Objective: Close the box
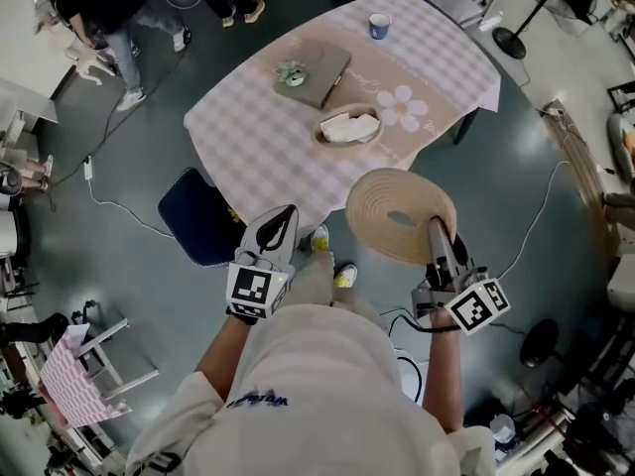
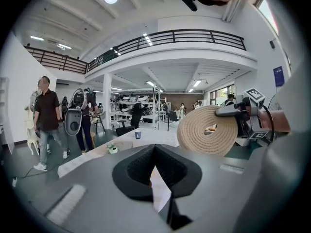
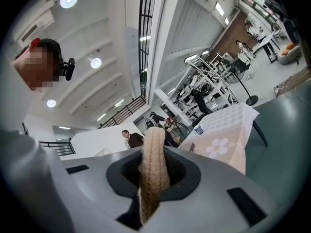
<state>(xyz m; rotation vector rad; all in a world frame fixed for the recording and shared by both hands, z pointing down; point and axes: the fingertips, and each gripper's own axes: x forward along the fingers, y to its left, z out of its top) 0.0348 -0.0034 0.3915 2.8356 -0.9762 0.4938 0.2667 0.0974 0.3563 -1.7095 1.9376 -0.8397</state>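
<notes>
Box [image 1: 347, 143], a woven basket, is seen uncovered on the table [image 1: 248, 137]; its contents can only be made out as something pale. Its round woven lid [image 1: 392, 198] is held off it, at the table's near edge. The lid's rim is clamped between the jaws of the right gripper [image 1: 437, 234], in whose own view the disc is seen edge-on. The left gripper [image 1: 283, 216] is held level, well apart from the lid, its jaws together on nothing. One box, one lid and one cup [image 1: 379, 26] are counted.
</notes>
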